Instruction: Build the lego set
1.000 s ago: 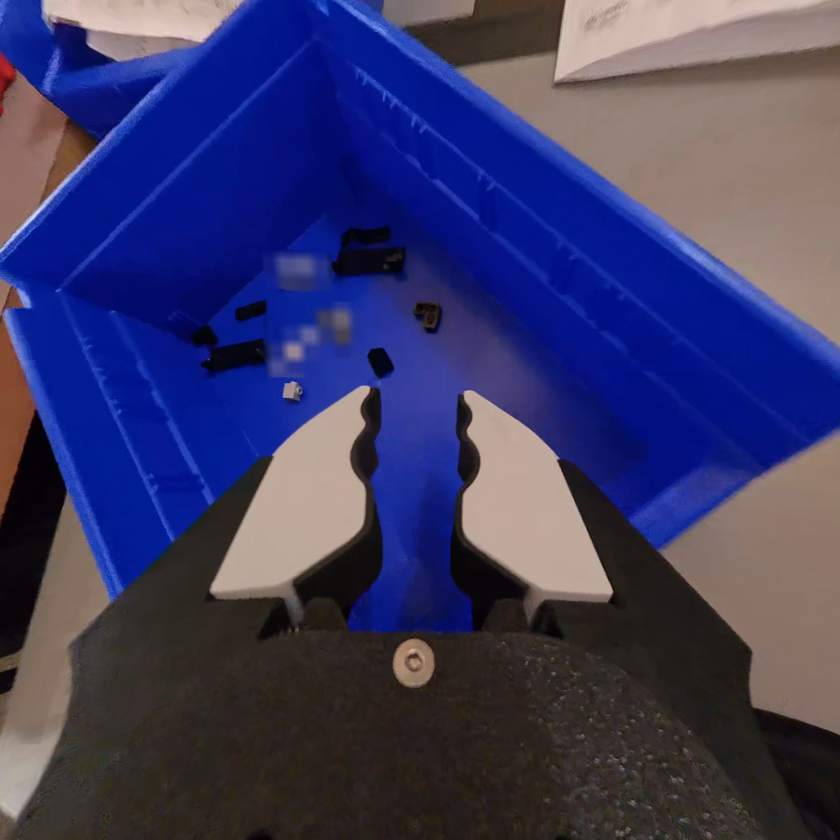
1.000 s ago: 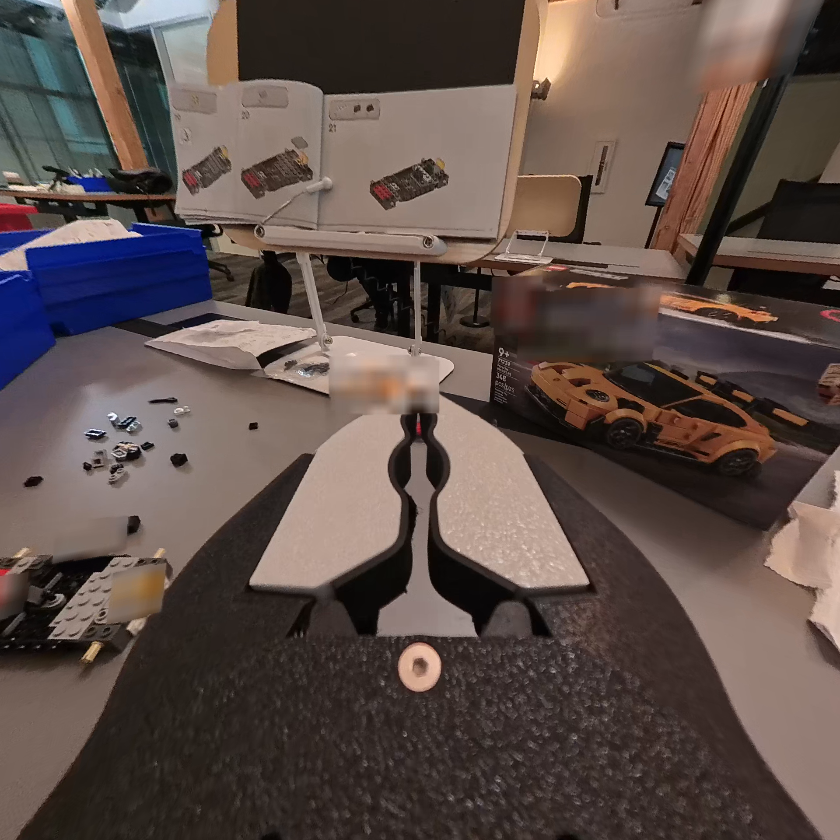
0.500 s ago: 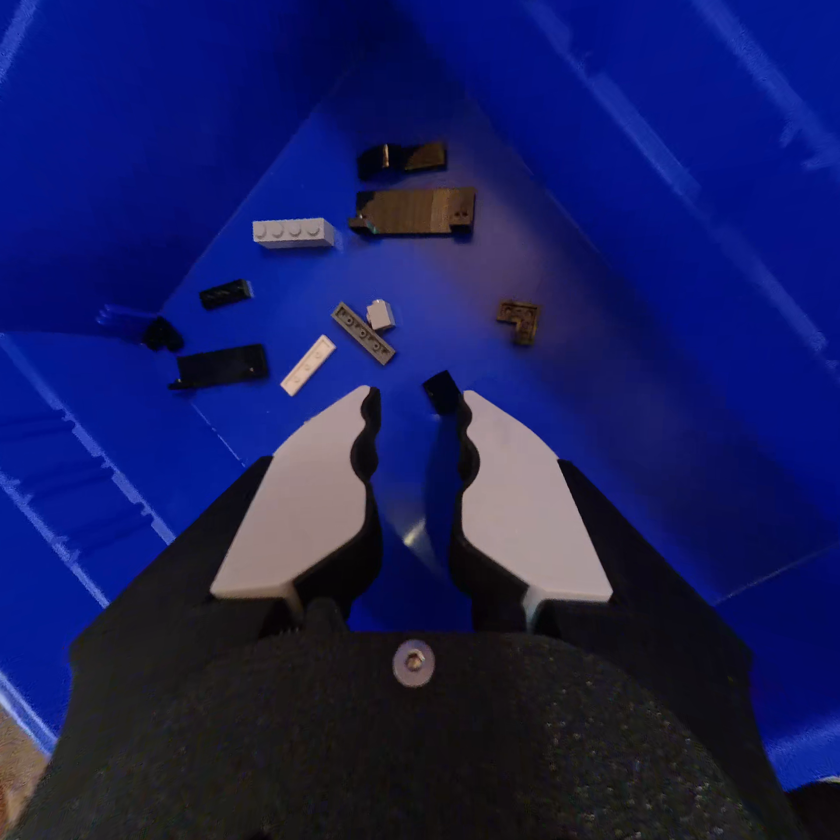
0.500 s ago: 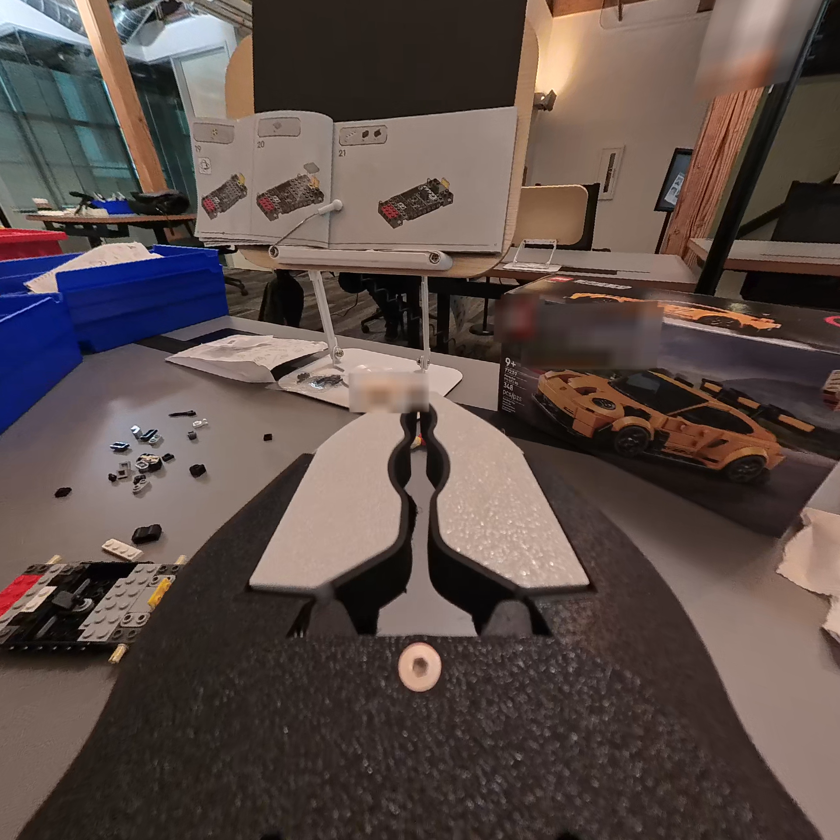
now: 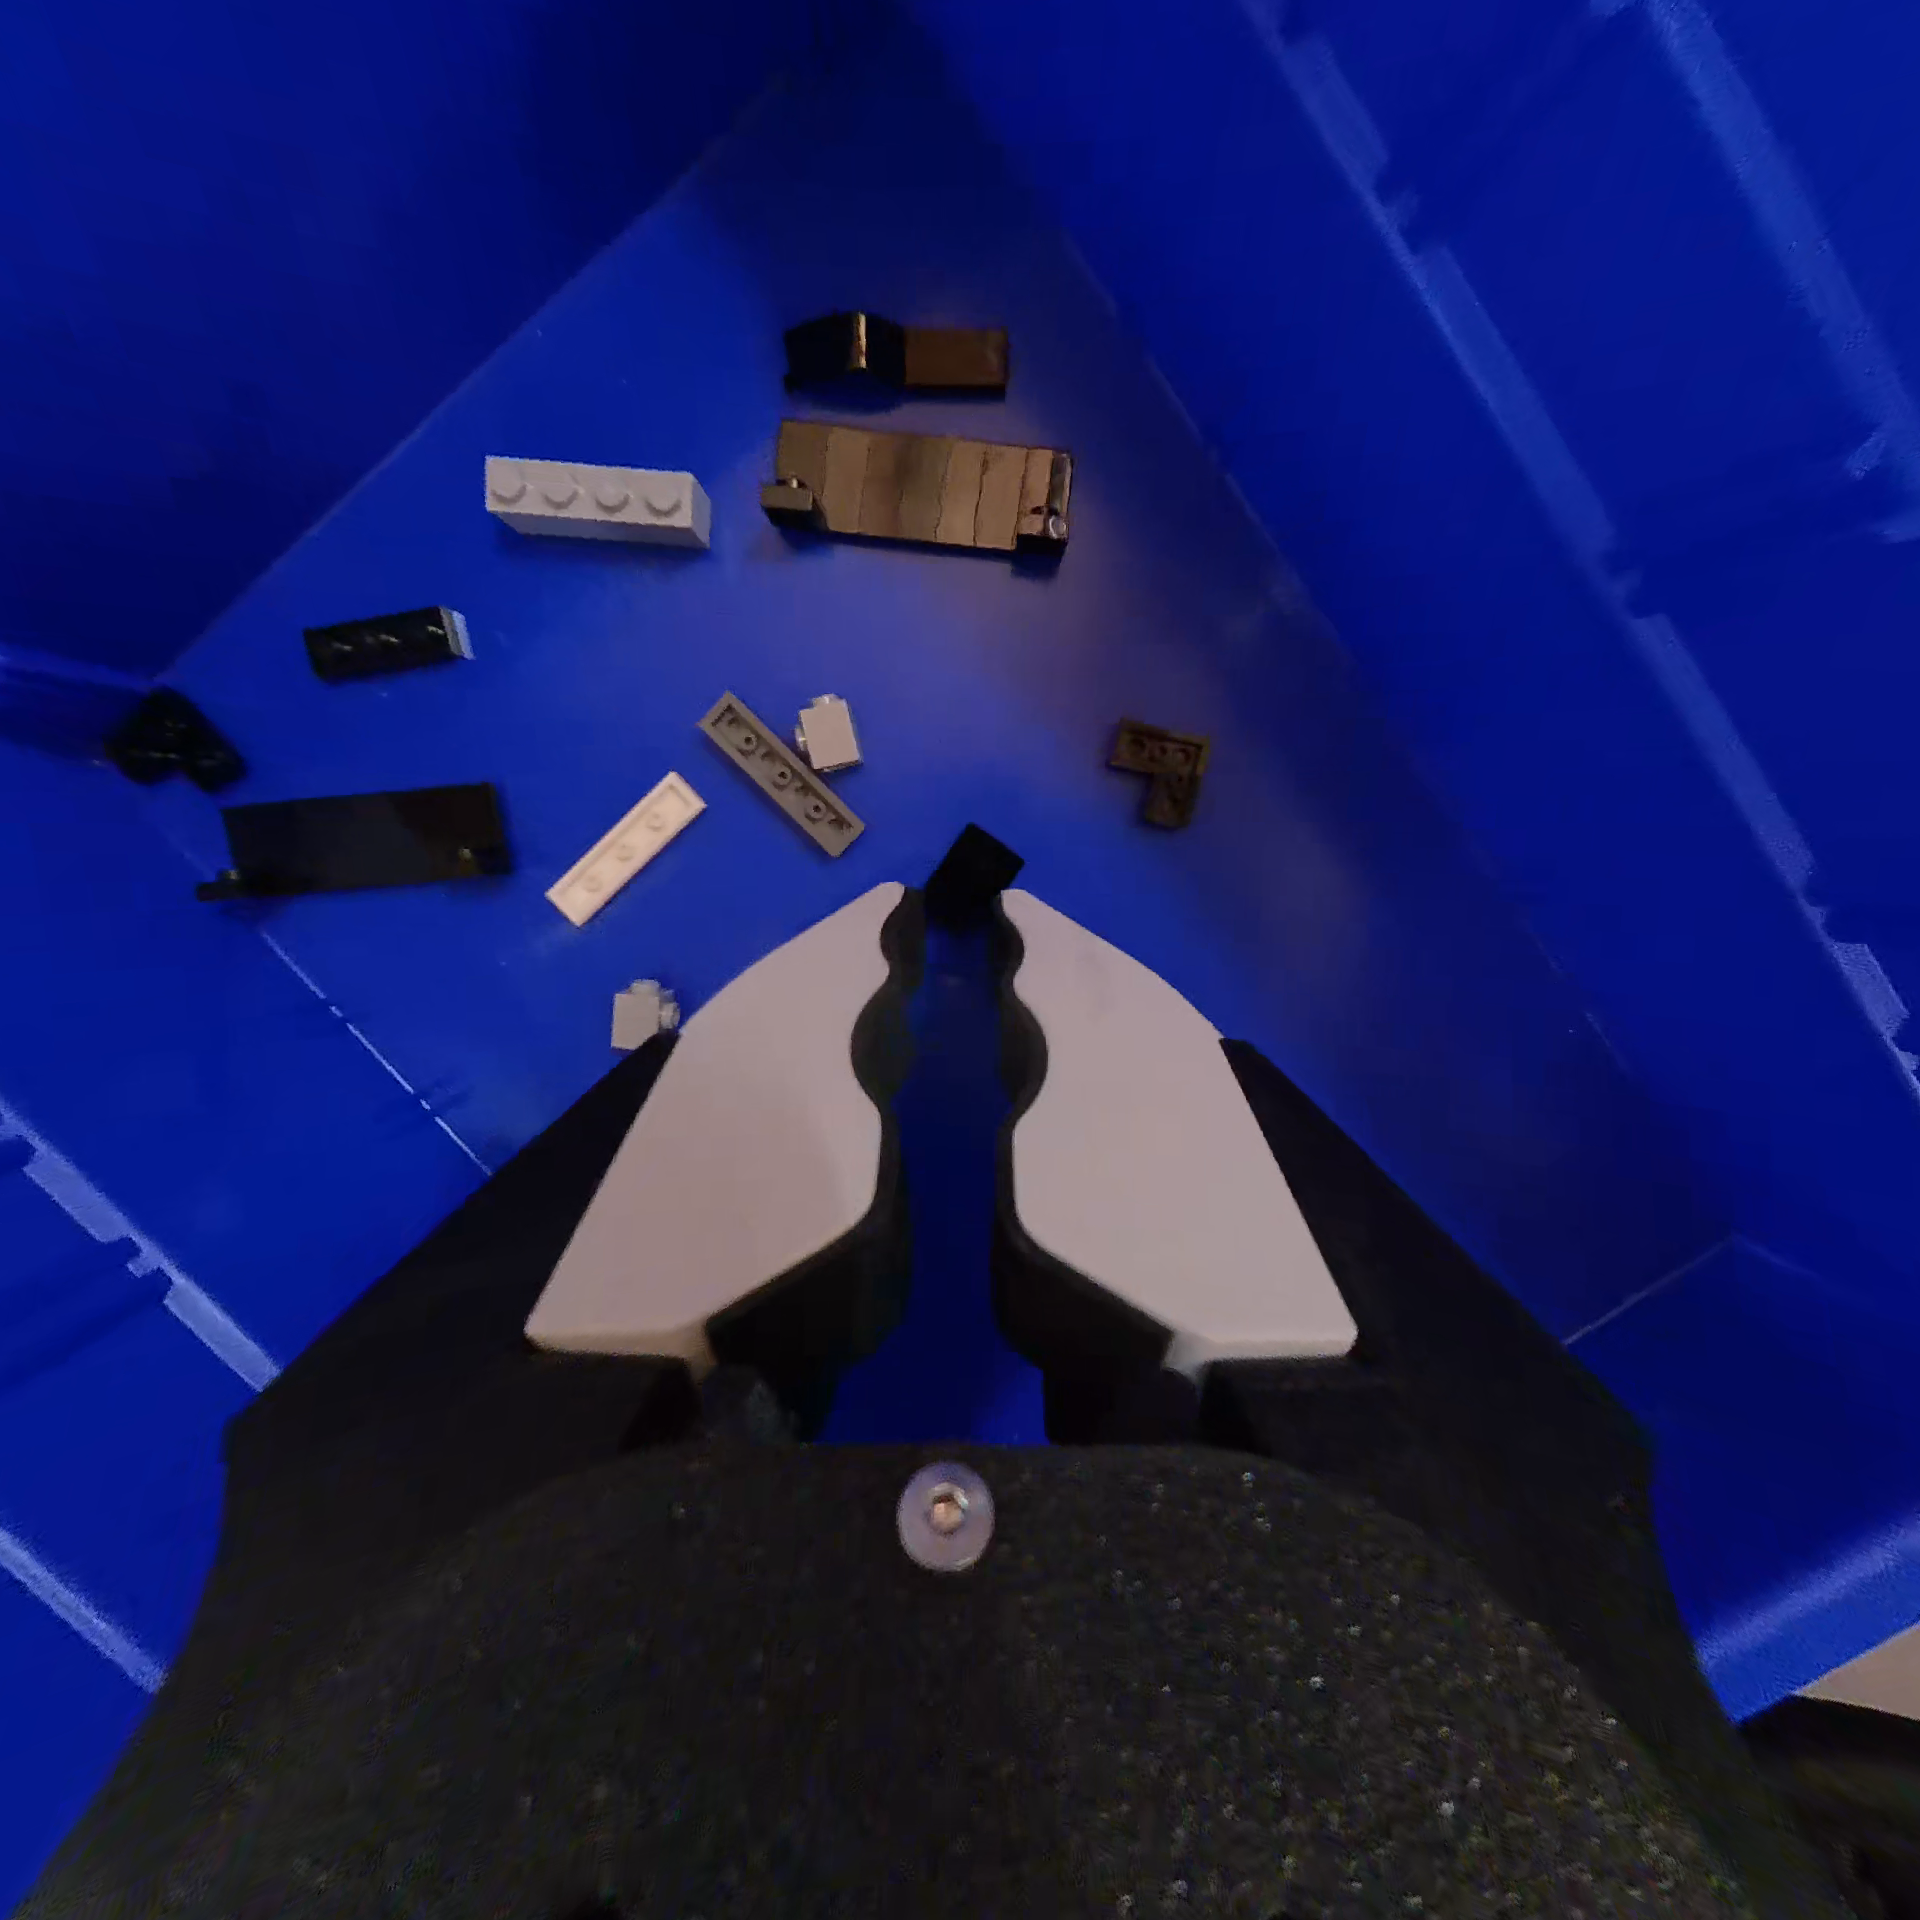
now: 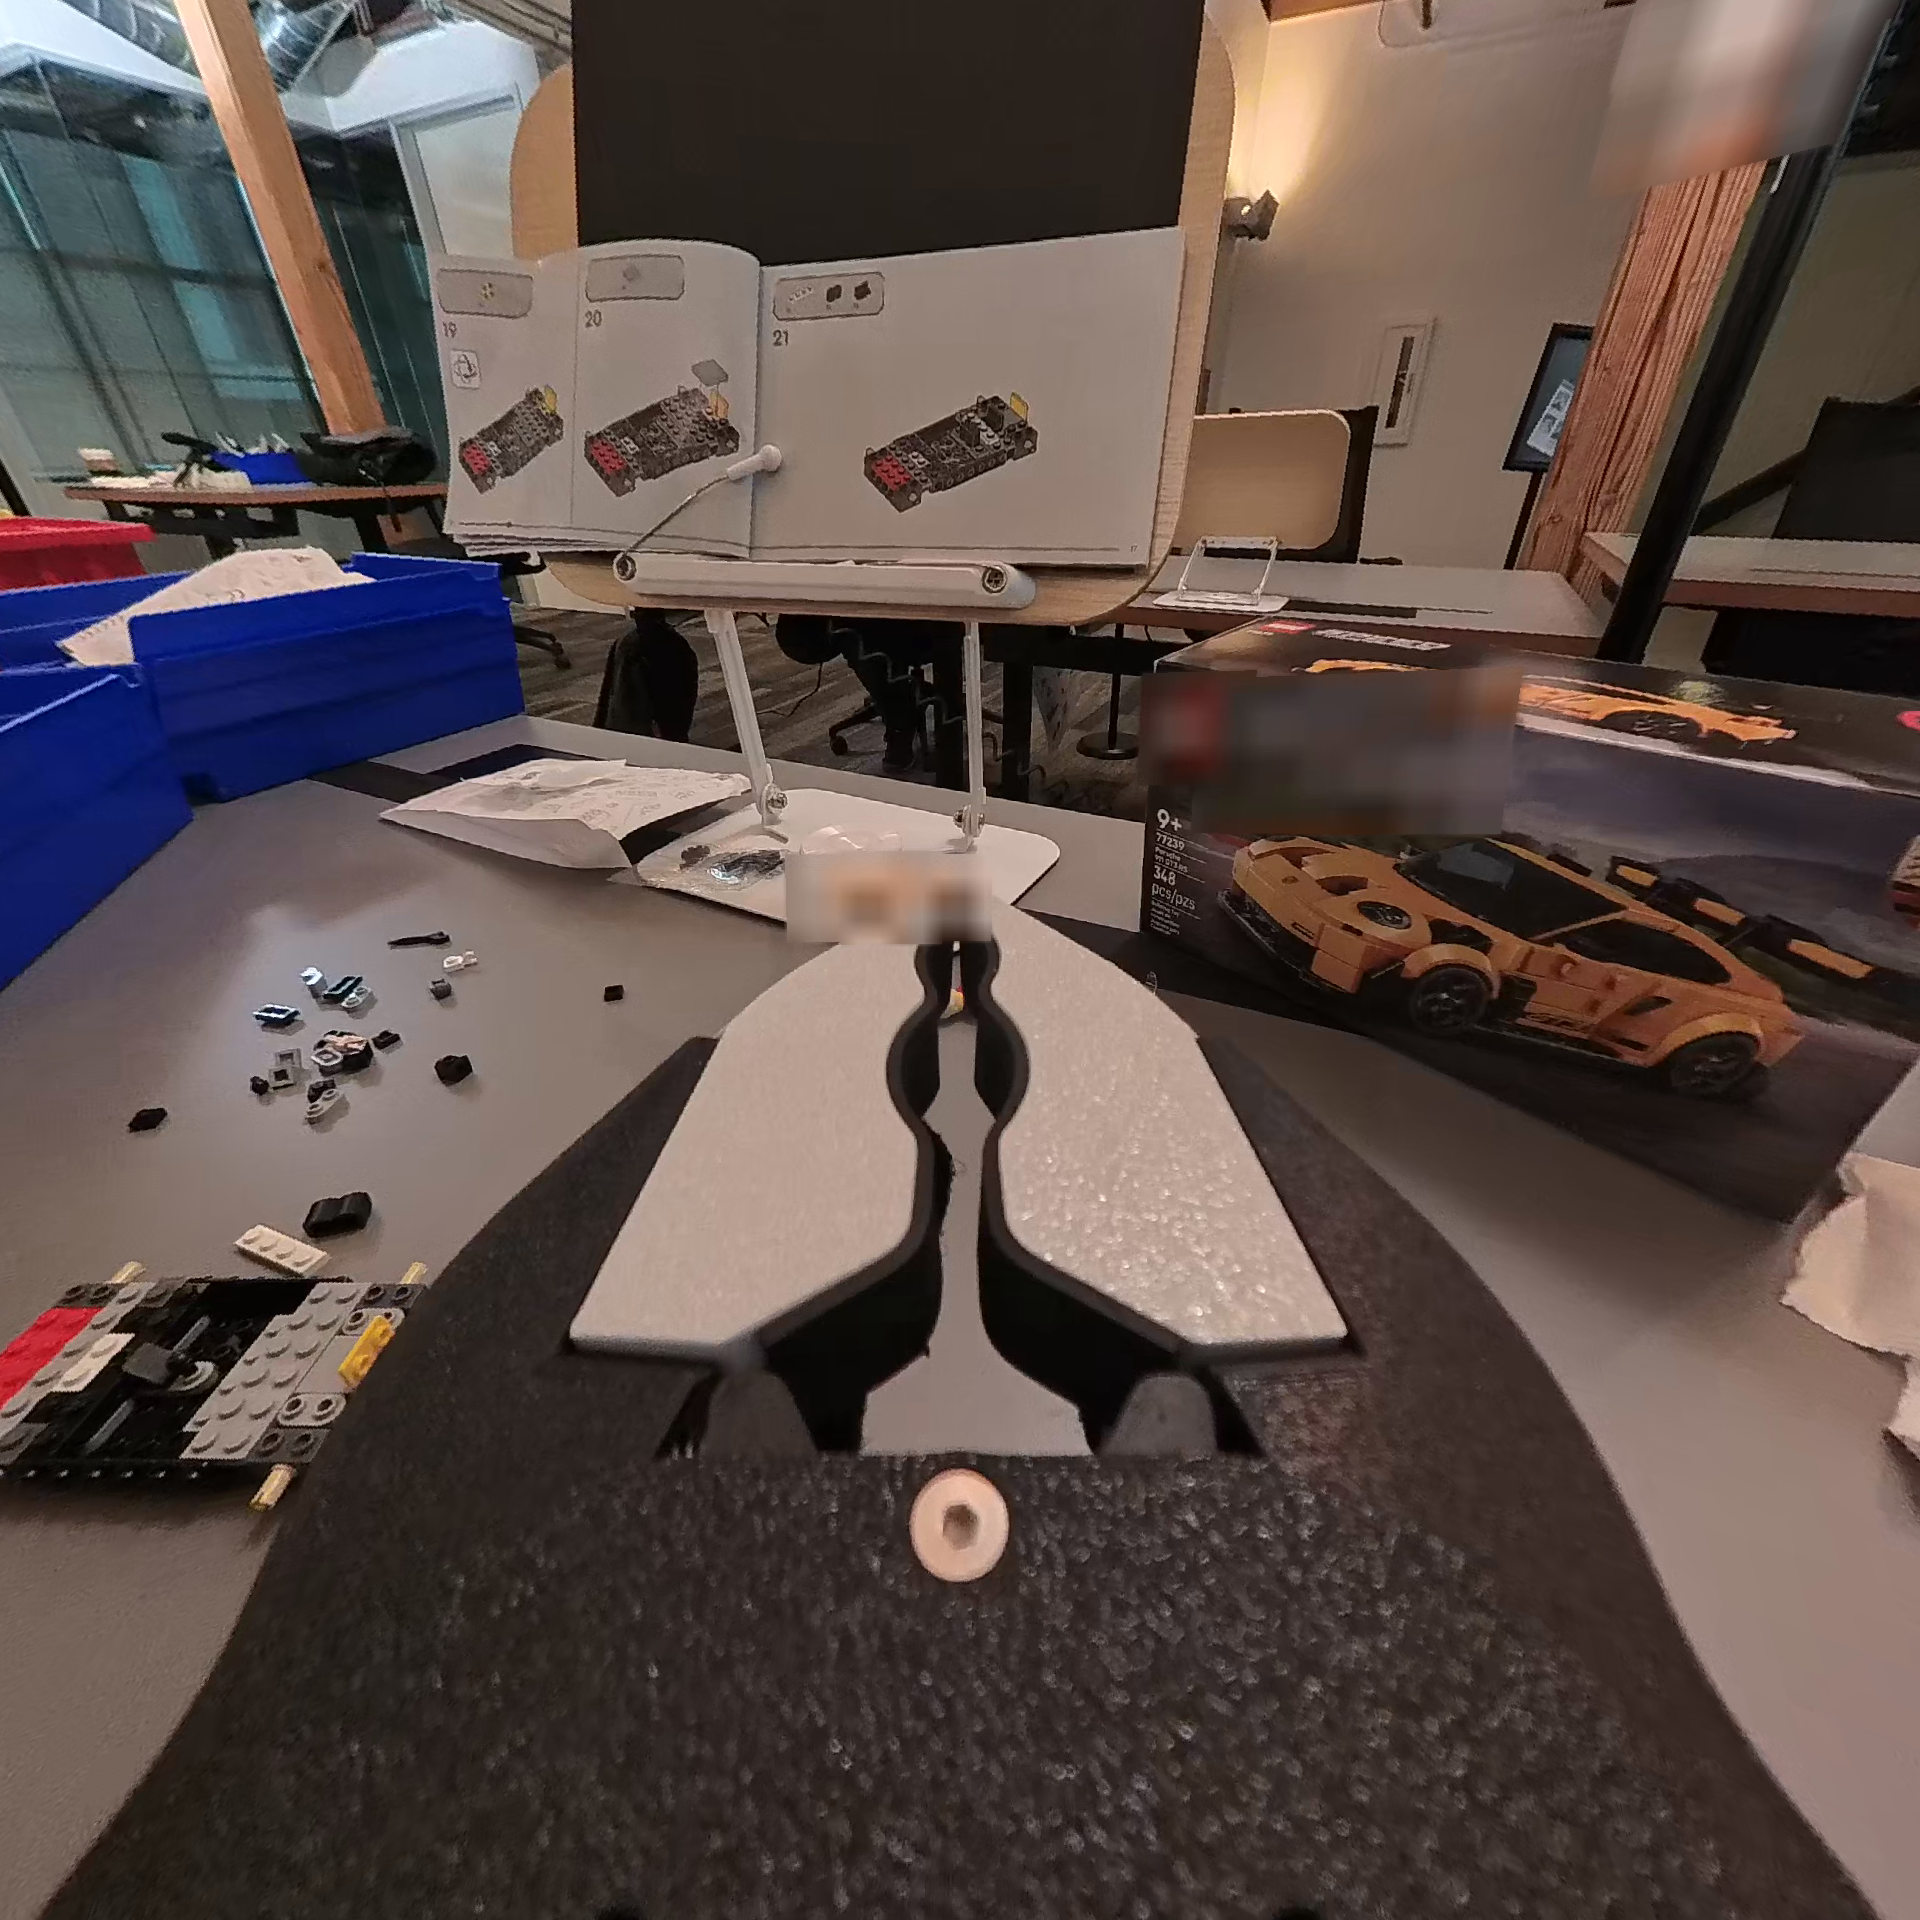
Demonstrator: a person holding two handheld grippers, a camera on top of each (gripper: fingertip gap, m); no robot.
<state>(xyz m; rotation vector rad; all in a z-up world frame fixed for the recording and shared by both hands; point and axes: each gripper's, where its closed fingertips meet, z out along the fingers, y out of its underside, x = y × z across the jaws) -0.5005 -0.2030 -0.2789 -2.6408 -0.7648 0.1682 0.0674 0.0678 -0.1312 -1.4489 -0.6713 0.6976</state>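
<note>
My left gripper (image 5: 964,904) sits deep in the blue bin (image 5: 1455,520), its fingers narrower than half a second ago and now pinching the small black brick (image 5: 972,862). My right gripper (image 6: 954,961) stays nearly closed over the table (image 6: 623,1039), beside the half-built car base (image 6: 177,1371).

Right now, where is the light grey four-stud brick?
Left wrist view: the light grey four-stud brick lies on the blue bin floor, upper left, just left of the long black panel.
</note>
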